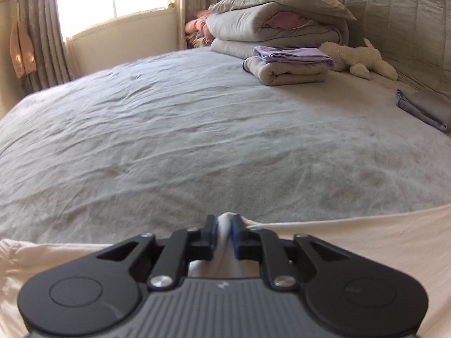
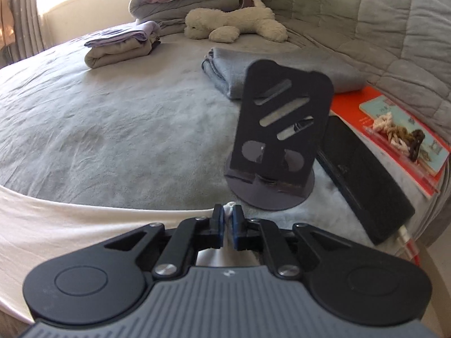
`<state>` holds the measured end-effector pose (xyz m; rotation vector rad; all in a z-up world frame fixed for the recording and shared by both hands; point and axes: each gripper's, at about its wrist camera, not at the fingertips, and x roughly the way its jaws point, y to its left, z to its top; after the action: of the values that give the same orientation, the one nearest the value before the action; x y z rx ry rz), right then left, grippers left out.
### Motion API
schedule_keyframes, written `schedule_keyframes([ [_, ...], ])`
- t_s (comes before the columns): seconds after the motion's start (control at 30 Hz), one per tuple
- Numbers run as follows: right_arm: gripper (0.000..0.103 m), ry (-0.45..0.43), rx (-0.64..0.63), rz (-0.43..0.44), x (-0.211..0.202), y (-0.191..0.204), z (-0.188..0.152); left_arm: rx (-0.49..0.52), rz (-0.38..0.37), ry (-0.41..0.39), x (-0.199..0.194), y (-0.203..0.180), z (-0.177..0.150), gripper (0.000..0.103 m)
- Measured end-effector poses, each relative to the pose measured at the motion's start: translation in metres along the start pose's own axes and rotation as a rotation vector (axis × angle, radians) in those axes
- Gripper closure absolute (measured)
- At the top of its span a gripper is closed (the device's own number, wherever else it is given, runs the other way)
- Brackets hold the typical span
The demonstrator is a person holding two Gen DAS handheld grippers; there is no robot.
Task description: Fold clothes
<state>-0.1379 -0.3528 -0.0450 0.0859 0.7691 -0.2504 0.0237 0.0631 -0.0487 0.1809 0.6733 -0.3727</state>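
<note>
Along the near edge of the bed (image 1: 197,140), a white garment (image 1: 366,253) is stretching between both grippers, left (image 1: 224,225) and right (image 2: 229,214), each pinching a bunched edge; seemingly light, limp cotton, best held at corners.

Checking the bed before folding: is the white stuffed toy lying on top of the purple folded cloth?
No, the stuffed toy lies on the bed beside the purple cloth.

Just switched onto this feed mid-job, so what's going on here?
A person is folding clothes on a bed, a claw in each hand. The left claw and the right claw are each shut on the edge of a white garment, stretched between them at the bed's near edge. Folded piles and a plush toy sit farther back; a phone stand is by the right claw.
</note>
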Motion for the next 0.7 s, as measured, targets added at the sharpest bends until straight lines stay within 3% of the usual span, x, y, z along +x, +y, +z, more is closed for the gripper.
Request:
schedule_keyframes([
  [0.03, 0.087, 0.003, -0.001, 0.001, -0.003, 0.001, 0.002, -0.017, -0.003, 0.01, -0.004, 0.002, 0.001, 0.066],
  [0.07, 0.084, 0.003, 0.001, 0.0, -0.008, 0.002, 0.003, -0.031, -0.008, 0.018, -0.009, 0.004, 0.001, 0.06],
  [0.13, 0.071, 0.001, 0.005, 0.0, -0.018, 0.004, 0.005, -0.045, -0.019, 0.032, -0.02, 0.006, -0.001, 0.06],
  [0.2, 0.067, -0.012, -0.003, 0.031, -0.03, 0.009, 0.005, -0.048, -0.032, 0.047, -0.033, 0.007, -0.004, 0.06],
  [0.37, 0.067, 0.006, -0.042, 0.157, -0.05, 0.036, 0.001, -0.051, -0.107, 0.109, -0.057, 0.006, -0.024, 0.06],
  [0.57, 0.067, 0.077, -0.101, 0.347, -0.054, 0.098, -0.011, -0.019, -0.125, 0.123, -0.085, 0.0, -0.052, 0.056],
  [0.7, 0.067, 0.113, -0.147, 0.404, -0.058, 0.134, -0.028, -0.022, -0.139, 0.138, -0.104, 0.001, -0.07, 0.052],
])
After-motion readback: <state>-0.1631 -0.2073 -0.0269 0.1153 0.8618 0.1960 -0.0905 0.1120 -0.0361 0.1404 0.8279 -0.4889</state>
